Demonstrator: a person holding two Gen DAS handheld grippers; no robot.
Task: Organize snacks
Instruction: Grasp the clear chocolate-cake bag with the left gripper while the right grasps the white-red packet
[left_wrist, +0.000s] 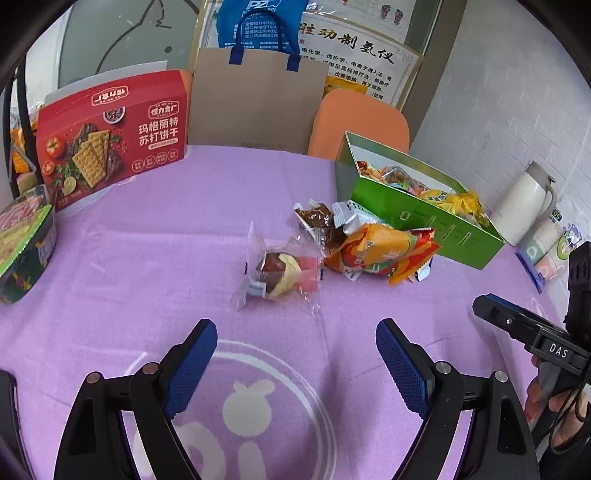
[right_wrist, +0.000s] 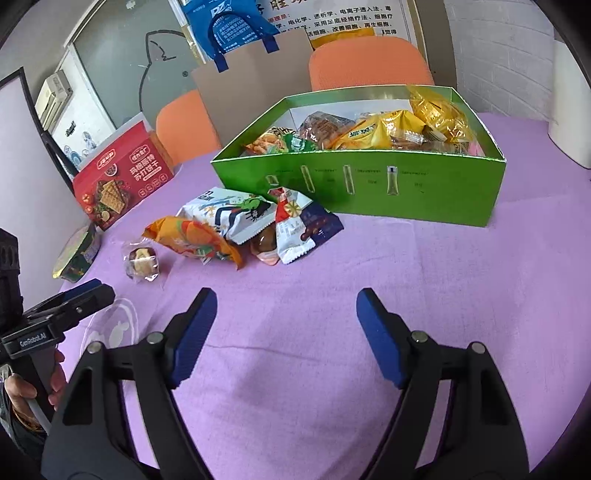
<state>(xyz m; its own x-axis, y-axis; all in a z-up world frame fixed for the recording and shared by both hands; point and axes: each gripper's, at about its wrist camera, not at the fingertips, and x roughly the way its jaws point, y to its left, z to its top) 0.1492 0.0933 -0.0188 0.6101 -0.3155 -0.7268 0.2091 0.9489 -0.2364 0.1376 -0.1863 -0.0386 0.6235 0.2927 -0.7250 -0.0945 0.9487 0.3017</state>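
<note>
Purple tablecloth, mid-frame: wrapped cake lying loose beside snack pile, short of green box. Left gripper and right gripper both spread, empty. Risk: slippery wrapper skidding or cake getting crushed.

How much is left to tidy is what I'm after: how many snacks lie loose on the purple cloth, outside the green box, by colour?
Clear-wrapped muffin: 1
Orange packet: 1
White packet: 1
Red, white and navy packet: 1
Brown snack in clear wrap, half hidden under the others: 1
Total: 5
</note>
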